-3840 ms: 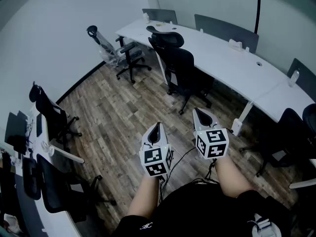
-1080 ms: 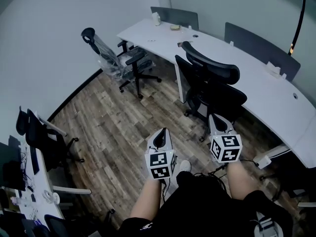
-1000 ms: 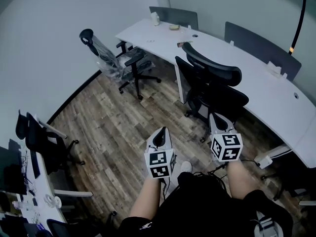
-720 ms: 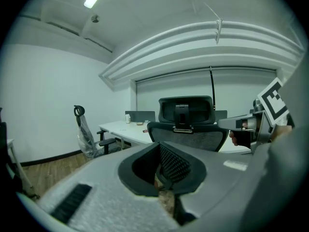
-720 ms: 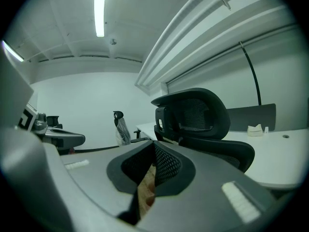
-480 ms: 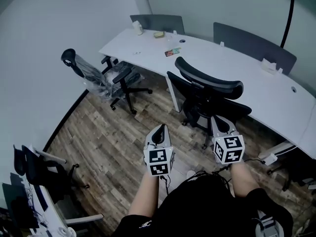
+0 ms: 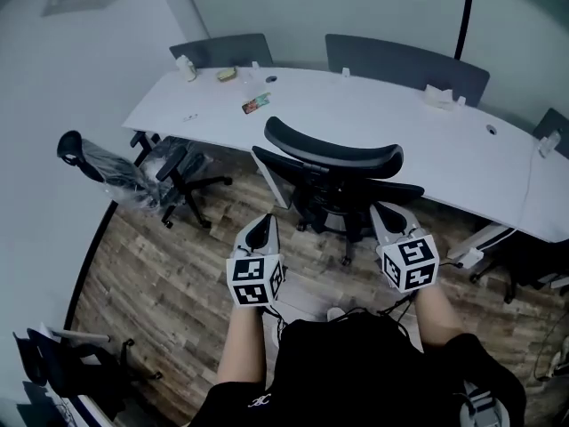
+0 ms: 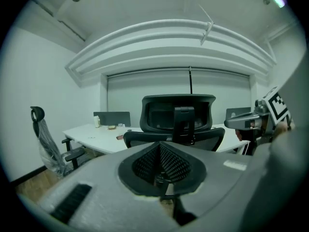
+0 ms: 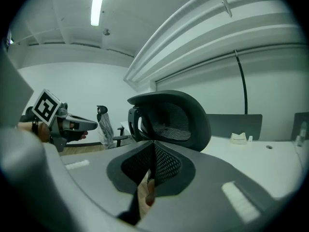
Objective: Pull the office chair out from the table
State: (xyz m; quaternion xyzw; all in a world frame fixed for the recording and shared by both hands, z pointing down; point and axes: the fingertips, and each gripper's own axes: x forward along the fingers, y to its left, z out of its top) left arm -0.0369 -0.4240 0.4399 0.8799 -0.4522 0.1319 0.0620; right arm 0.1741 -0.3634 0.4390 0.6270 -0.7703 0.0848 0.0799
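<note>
The black mesh office chair (image 7: 333, 172) stands tucked against the long white curved table (image 7: 382, 114), its back towards me. My left gripper (image 7: 264, 221) is shut and empty, just short of the chair's left side above the wood floor. My right gripper (image 7: 385, 210) is also shut and empty, close to the chair's right side. Neither touches the chair. In the left gripper view the chair's back and headrest (image 8: 178, 112) fill the middle beyond the closed left gripper (image 8: 161, 146). The right gripper view has the headrest (image 9: 169, 120) close ahead of the closed right gripper (image 9: 153, 146).
A plastic-wrapped chair (image 7: 133, 172) stands at the left by the table end. Grey divider panels (image 7: 404, 60) line the table's far edge, and small items (image 7: 256, 103) lie on top. Another black chair (image 7: 533, 265) is at the right, more chairs (image 7: 62, 363) at the lower left.
I have come closer and swung round, so the chair now sits straight ahead between the two grippers. Both grippers moved with me and stayed shut.
</note>
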